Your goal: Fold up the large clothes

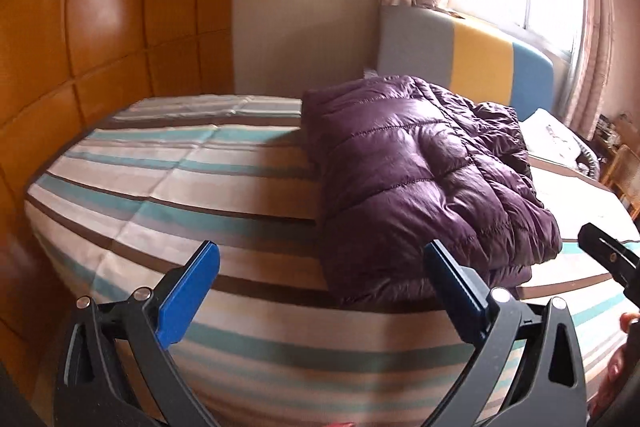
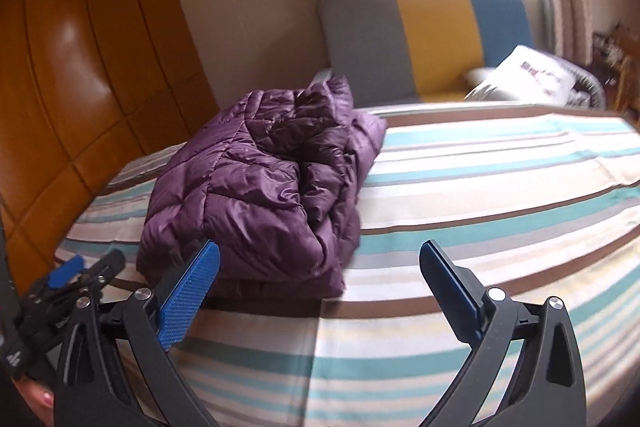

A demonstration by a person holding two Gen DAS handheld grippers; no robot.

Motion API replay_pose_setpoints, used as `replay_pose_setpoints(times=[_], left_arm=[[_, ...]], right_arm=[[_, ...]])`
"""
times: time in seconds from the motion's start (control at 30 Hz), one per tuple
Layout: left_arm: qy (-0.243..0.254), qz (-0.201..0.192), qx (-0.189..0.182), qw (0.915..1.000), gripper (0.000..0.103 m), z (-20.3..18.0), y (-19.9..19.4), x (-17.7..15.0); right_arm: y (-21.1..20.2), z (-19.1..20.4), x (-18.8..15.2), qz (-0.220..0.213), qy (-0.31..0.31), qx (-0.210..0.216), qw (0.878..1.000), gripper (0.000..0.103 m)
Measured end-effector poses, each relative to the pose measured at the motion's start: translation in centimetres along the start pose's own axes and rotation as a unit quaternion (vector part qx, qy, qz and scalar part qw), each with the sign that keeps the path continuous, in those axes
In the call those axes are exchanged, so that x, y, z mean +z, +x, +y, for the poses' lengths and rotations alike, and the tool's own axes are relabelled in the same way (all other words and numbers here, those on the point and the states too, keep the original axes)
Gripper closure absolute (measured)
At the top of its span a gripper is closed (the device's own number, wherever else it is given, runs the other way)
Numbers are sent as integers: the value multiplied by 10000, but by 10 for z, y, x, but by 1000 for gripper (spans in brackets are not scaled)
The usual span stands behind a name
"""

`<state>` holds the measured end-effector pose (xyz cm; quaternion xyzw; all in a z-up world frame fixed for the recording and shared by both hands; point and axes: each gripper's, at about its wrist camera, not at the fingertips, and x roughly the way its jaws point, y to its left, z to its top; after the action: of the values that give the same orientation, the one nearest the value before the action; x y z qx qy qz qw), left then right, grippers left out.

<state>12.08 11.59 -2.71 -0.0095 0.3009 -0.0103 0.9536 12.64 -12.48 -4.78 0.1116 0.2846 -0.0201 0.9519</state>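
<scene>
My left gripper (image 1: 322,281) had two black arms with triangular cut-outs, round silver screws at the joints and flat blue pads on its fingers (image 1: 190,293). My right gripper (image 2: 320,281) looked the same, and its blue pad had a fine dotted texture.

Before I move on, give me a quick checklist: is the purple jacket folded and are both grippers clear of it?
1. Purple jacket folded into a compact bundle: ok.
2. Jacket lies fully on the bed: ok.
3. Left gripper open, nothing between its pads: ok.
4. Right gripper open, holding nothing: ok.
5. Edges squared: not ok, the right side looks bunched and wrinkled.
6. Sleeves tucked inside: cannot tell.
</scene>
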Motion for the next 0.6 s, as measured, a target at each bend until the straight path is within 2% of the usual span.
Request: replay_pose_setpoints(times=[0.1,0.17,0.4,0.6], left_arm=[[230,-92,138,9996,2,-5,-15,-6],[299,-170,63,9994,2,-8,-25,-9],[362,-306,31,9989,2,-10,-46,-11],[215,-317,16,9993,2,-4,-48,-6]], right_arm=[[-10,7,-6,-37,-187,-69,9998,3],[-17,10,-13,-38,-260,-58,9996,3],[-24,17,-18,-7,-335,-149,9993,3],[-32,20,-16,-135,-405,-222,9988,3]])
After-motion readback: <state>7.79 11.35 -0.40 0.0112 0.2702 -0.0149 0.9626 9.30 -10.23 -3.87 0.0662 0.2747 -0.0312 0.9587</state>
